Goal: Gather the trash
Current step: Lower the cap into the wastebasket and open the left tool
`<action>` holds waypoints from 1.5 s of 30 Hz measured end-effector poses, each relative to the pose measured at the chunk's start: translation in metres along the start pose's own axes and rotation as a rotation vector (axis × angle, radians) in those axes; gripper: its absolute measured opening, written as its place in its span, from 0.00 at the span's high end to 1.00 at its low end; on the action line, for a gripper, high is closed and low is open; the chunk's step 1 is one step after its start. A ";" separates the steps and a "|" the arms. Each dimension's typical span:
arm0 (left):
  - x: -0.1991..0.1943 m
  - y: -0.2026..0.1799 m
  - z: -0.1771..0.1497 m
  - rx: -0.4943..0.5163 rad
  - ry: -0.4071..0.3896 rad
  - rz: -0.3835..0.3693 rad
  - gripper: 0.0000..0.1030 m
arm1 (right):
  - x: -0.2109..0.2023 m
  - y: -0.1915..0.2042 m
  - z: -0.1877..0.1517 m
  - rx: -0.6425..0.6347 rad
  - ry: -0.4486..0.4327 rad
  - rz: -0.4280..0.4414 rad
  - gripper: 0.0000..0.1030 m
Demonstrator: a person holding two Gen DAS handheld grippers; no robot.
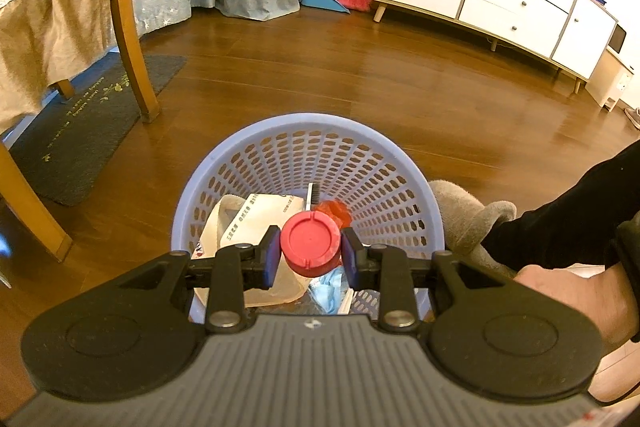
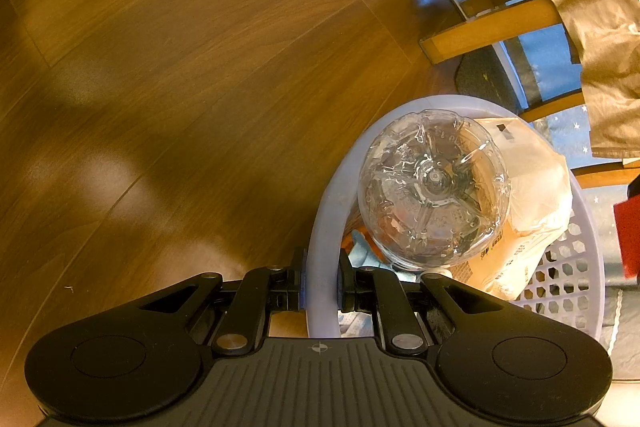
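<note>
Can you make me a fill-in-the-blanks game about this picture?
1. The left gripper holds a bottle by its ___ cap.
2. The right gripper pinches the basket's ___.
3. The bottle hangs over the ___.
4. The floor is made of ___.

Missing words: red; rim; basket; wood

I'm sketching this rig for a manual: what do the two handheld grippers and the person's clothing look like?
Both the left gripper and right gripper have black scissor linkages with silver pivot pins, round black side discs and a ribbed grey body bearing a small crosshair mark. The left fingers carry blue pads. A black sleeve shows.
</note>
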State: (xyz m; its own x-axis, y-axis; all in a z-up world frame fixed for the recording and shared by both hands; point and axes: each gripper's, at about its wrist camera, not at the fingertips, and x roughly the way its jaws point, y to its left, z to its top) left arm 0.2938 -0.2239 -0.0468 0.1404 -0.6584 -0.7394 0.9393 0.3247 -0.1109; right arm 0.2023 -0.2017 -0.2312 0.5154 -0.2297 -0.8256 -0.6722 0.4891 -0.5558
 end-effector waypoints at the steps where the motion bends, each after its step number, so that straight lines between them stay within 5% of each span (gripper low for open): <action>1: 0.001 0.000 0.000 0.002 0.000 -0.003 0.74 | 0.000 0.000 0.000 0.000 0.000 0.000 0.91; 17: 0.012 -0.002 0.008 0.002 -0.009 -0.028 0.74 | -0.002 0.001 0.001 0.004 -0.002 -0.002 0.91; 20: 0.015 -0.001 0.009 -0.009 -0.019 -0.015 0.63 | -0.003 0.001 0.000 0.007 -0.003 -0.001 0.91; 45: 0.006 0.018 0.002 -0.056 -0.019 0.018 0.63 | 0.000 0.000 0.002 0.024 -0.006 -0.002 0.91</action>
State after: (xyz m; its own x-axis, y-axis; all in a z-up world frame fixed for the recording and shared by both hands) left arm 0.3126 -0.2237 -0.0519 0.1635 -0.6645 -0.7292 0.9176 0.3739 -0.1349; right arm 0.2028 -0.1998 -0.2310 0.5199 -0.2254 -0.8239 -0.6586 0.5085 -0.5547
